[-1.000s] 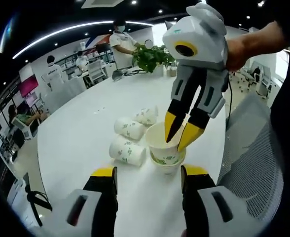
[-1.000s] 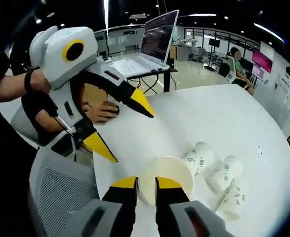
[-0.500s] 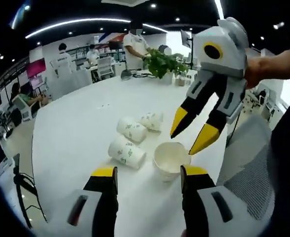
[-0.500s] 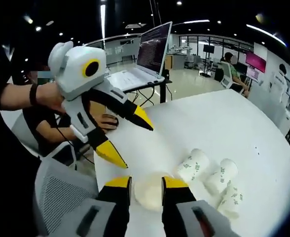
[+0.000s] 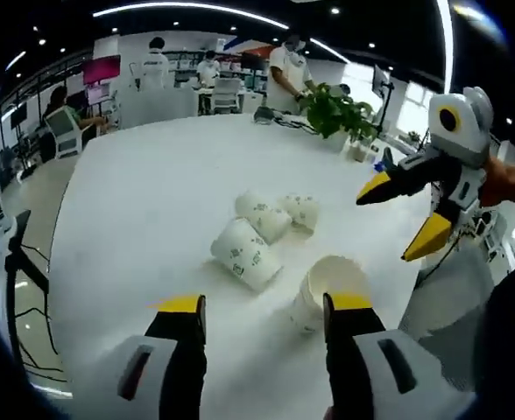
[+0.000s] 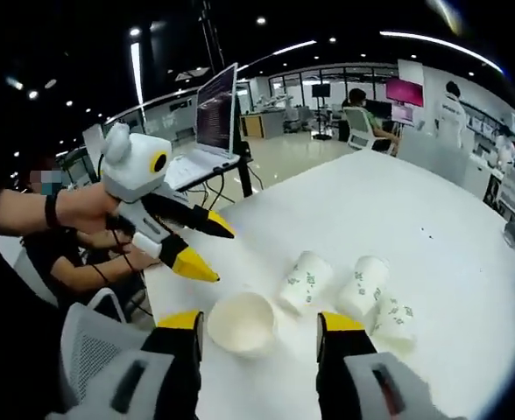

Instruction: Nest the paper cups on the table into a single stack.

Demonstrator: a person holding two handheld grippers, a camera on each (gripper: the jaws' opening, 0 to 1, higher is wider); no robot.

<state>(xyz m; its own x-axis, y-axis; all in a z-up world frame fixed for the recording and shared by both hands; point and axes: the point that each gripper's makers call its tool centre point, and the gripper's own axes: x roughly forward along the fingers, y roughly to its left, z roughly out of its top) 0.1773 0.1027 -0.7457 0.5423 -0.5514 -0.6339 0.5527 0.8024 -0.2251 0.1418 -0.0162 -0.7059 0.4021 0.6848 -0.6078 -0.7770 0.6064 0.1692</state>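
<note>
Left gripper [image 5: 262, 311]: jaws spread, empty, pointed at the cups; likely lining up a pick.
Lying cups: three on their sides on the white table [image 5: 135, 210], from 12 to 1 o'clock of the left gripper: the near cup [image 5: 245, 254], the middle cup [image 5: 264, 216] and the far cup [image 5: 302, 211].
Upright cup [image 5: 328, 289]: one, mouth up, probably the stack base; at 1 o'clock, touching none.
Right gripper [image 6: 259, 328]: jaws wide, holding nothing, raised clear above the upright cup.
Count: four cups, none nested yet.
</note>
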